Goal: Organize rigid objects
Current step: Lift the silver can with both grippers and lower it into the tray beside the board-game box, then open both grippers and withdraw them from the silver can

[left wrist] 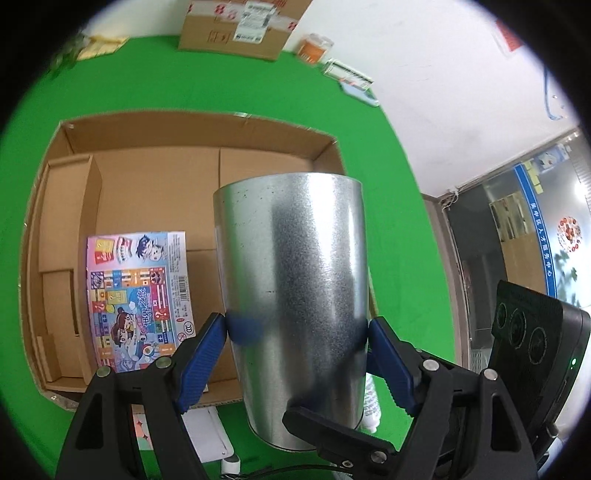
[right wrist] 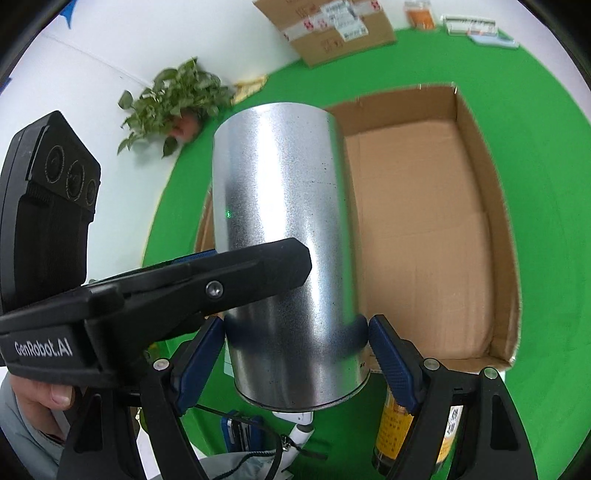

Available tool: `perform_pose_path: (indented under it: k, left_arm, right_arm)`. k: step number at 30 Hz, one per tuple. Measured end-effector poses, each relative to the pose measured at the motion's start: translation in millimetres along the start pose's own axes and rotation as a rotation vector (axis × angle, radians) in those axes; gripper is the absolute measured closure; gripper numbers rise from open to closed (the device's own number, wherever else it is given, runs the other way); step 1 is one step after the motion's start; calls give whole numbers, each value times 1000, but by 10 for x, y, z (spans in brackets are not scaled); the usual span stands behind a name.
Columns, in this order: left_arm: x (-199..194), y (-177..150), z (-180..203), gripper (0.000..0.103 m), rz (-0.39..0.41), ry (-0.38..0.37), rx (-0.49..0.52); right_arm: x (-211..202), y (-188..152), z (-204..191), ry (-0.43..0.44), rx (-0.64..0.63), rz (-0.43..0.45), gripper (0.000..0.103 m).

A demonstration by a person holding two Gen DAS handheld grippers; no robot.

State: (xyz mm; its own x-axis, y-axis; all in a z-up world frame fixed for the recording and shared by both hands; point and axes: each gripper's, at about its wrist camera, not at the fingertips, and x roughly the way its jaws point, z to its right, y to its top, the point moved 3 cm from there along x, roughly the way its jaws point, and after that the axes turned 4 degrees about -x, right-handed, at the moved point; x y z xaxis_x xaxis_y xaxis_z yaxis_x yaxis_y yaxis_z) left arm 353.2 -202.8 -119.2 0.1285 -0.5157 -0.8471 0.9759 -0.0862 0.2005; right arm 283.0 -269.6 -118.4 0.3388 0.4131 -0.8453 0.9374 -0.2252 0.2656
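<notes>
A shiny metal can (left wrist: 295, 288) fills the middle of both views (right wrist: 288, 236), held above the green table in front of an open cardboard box (left wrist: 207, 127). My left gripper (left wrist: 297, 328) is shut on the can's lower sides with its blue pads. My right gripper (right wrist: 295, 328) is also shut on the can; its finger shows in the left wrist view (left wrist: 332, 432), and the left gripper's finger (right wrist: 207, 284) crosses the right wrist view. A colourful game box (left wrist: 140, 299) lies flat inside the cardboard box (right wrist: 480, 155).
A taped cardboard carton (left wrist: 236, 26) stands at the table's far edge, with an orange container (left wrist: 314, 48) and small packets beside it. A potted plant (right wrist: 173, 103) sits at the far left. A yellow-labelled bottle (right wrist: 391, 432) and white items (left wrist: 207, 432) lie below the can.
</notes>
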Motion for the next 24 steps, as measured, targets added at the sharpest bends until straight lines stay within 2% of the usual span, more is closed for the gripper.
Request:
perform_pose_path:
  k: [8,17,22,24]
  left_arm:
    - [515,152,-138,25,-94,22,-17]
    - [1022,82,-534,25,-206,41,-118]
    - [1000,91,-607,26,-195,46,-119]
    - [901,98,-674,26,-182,19,-161]
  right_arm:
    - [569,42,454,14,138,-58,25]
    - [1202,-145,771,1,223,-131,25]
    - [1328,-195,782,-2,211,-113,24]
    - [1367,-216,761,7,224,-125,24]
